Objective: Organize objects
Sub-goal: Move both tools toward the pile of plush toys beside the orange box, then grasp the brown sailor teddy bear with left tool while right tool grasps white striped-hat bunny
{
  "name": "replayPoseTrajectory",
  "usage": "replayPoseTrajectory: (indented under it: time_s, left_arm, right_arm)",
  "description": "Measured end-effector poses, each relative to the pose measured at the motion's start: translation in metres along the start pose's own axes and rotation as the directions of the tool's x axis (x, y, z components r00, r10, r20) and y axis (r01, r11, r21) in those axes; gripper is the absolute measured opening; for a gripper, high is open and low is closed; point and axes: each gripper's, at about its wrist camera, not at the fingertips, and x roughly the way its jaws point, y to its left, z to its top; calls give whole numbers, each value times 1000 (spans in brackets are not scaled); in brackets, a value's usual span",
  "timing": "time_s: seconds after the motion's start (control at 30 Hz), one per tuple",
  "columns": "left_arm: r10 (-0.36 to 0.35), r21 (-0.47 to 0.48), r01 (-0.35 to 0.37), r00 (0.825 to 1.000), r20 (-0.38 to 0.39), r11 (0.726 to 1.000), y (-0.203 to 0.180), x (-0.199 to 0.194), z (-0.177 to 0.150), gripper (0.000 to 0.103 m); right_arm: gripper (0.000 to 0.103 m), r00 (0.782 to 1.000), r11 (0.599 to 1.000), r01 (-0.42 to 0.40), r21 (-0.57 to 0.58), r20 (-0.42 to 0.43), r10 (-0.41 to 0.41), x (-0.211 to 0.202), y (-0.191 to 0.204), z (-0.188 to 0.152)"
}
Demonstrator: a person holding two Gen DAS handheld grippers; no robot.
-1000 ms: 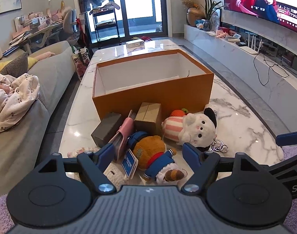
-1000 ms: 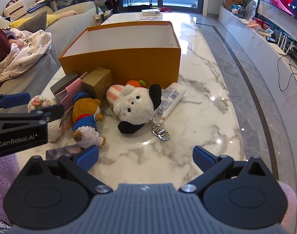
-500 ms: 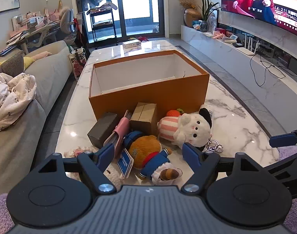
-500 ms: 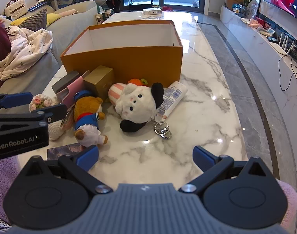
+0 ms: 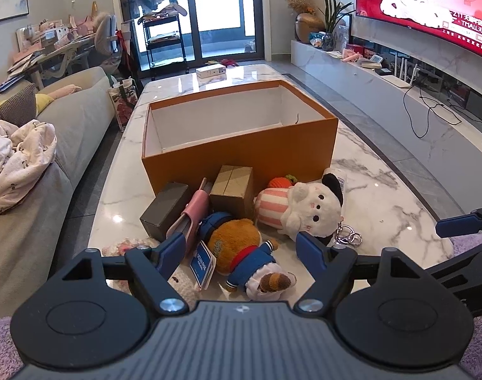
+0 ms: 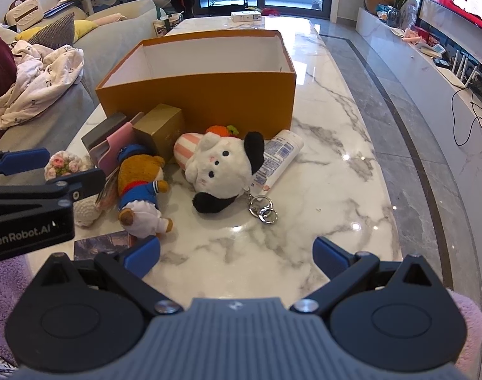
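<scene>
**Two open grippers, one pile, an empty box beyond**

Both tools hang above the near edge of the marble table [image 6: 336, 171] with their jaws spread wide and nothing between them. The left gripper [image 5: 241, 250] sits low over the clutter; the right gripper [image 6: 237, 250] hovers over bare marble further right.

Everything to be tidied lies heaped against the near wall of the orange box [image 5: 241, 155], whose white interior shows nothing inside. So the sorting looks not yet begun.

The relation that matters: the brown bear plush [image 5: 241, 250] lies directly ahead of the left gripper, framed between its blue fingers [image 5: 172, 251], though below and beyond them rather than inside. Its long axis runs obliquely, head toward the box and slightly left, feet toward the camera and right. From the right gripper the bear sits off to the left, so the left one is clearly nearer. A grasp across the torso probably needs only a short drop forward and down.

The white cat plush [image 6: 223, 164] with its keyring [image 6: 263, 209] lies just right of the bear, closer to the right gripper's line; the white tube [image 6: 280, 158] leans beside it. A tan carton [image 5: 233, 186], grey box [image 5: 164, 212] and pink wallet [image 5: 193, 212] crowd behind the bear, so a careless reach could snag its blue tag [image 5: 202, 264] or nudge neighbours.
</scene>
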Motion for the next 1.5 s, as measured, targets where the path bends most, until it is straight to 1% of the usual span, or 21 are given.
replayPoseTrajectory:
  time_s: [0.2, 0.27, 0.37, 0.4, 0.5, 0.6, 0.63, 0.67, 0.77, 0.83, 0.87, 1.0, 1.03, 1.1, 1.13, 1.17, 1.23, 1.3, 1.37, 1.47, 1.5]
  left_arm:
    - [-52, -13, 52, 999, -6, 999, 8, 7, 0, 90]
    - [-64, -8, 63, 998, -22, 998, 10, 13, -1, 89]
    - [-65, -5, 65, 997, -47, 998, 17, 22, -3, 84]
    - [-70, -10, 69, 996, -55, 998, 20, 25, -3, 81]
    - [-112, -47, 108, 990, -85, 993, 30, 36, -3, 75]
    - [-199, -117, 184, 971, -134, 976, 38, 50, -5, 68]
    - [-221, -140, 201, 965, -144, 969, 40, 55, -5, 68]
    - [-236, -159, 212, 960, -149, 964, 41, 59, -6, 68]
    - [-243, -224, 205, 957, -158, 953, 46, 71, -6, 68]
    - [-249, -259, 199, 953, -176, 945, 48, 79, -5, 68]
    - [-248, -278, 190, 950, -189, 942, 49, 84, -4, 68]
    - [-248, -312, 163, 934, -258, 936, 47, 103, -1, 68]
    - [-235, -310, 148, 934, -268, 939, 46, 107, 0, 69]
    - [-182, -272, 101, 939, -291, 957, 41, 114, 3, 71]
    - [-160, -251, 85, 940, -300, 964, 38, 118, 4, 76]
    - [-158, -245, 83, 938, -307, 966, 37, 120, 4, 78]
    - [-150, -222, 79, 933, -327, 972, 33, 124, 4, 89]
    - [-137, -177, 78, 926, -352, 981, 27, 130, 0, 93]
    - [-145, -163, 88, 912, -385, 983, 26, 136, -4, 93]
    - [-180, -190, 112, 902, -393, 975, 30, 143, -9, 93]
    - [-182, -187, 115, 902, -393, 976, 30, 144, -9, 93]
  right_arm:
    - [102, 1000, 1000, 21, -9, -1, -21, 9, 0, 1]
    - [99, 1000, 1000, 22, -1, 5, -22, 12, -2, 2]
    - [85, 1000, 1000, 7, 27, -1, -7, 18, -7, 5]
    - [79, 1000, 999, -1, 37, -4, 1, 21, -9, 6]
    - [71, 999, 998, -28, 55, -14, 29, 29, -11, 9]
    - [61, 999, 997, -47, 63, -6, 48, 36, -10, 13]
    - [56, 998, 996, -57, 63, -5, 57, 39, -9, 15]
    - [54, 997, 996, -72, 61, -5, 72, 41, -8, 16]
    - [44, 992, 991, -122, 50, -17, 123, 51, -1, 18]
    - [33, 991, 991, -128, 38, -24, 129, 59, 2, 19]
    - [31, 992, 991, -127, 32, -22, 128, 61, 2, 19]
    - [31, 995, 995, -97, 16, -19, 98, 71, 1, 25]
    - [32, 996, 996, -92, 11, -17, 92, 72, 0, 28]
    - [32, 996, 996, -86, -6, -10, 86, 74, -2, 33]
    - [32, 997, 996, -81, -20, -3, 81, 74, -1, 36]
    - [33, 997, 996, -78, -35, 4, 78, 74, -1, 39]
    - [47, 998, 994, -64, -83, 21, 66, 74, 0, 46]
    - [52, 997, 986, -61, -156, 26, 66, 77, 4, 54]
    - [56, 997, 963, -65, -261, 13, 71, 84, 10, 61]
    - [59, 998, 924, -67, -376, -5, 70, 96, 17, 71]
    - [66, 997, 914, -76, -398, -17, 76, 100, 19, 75]
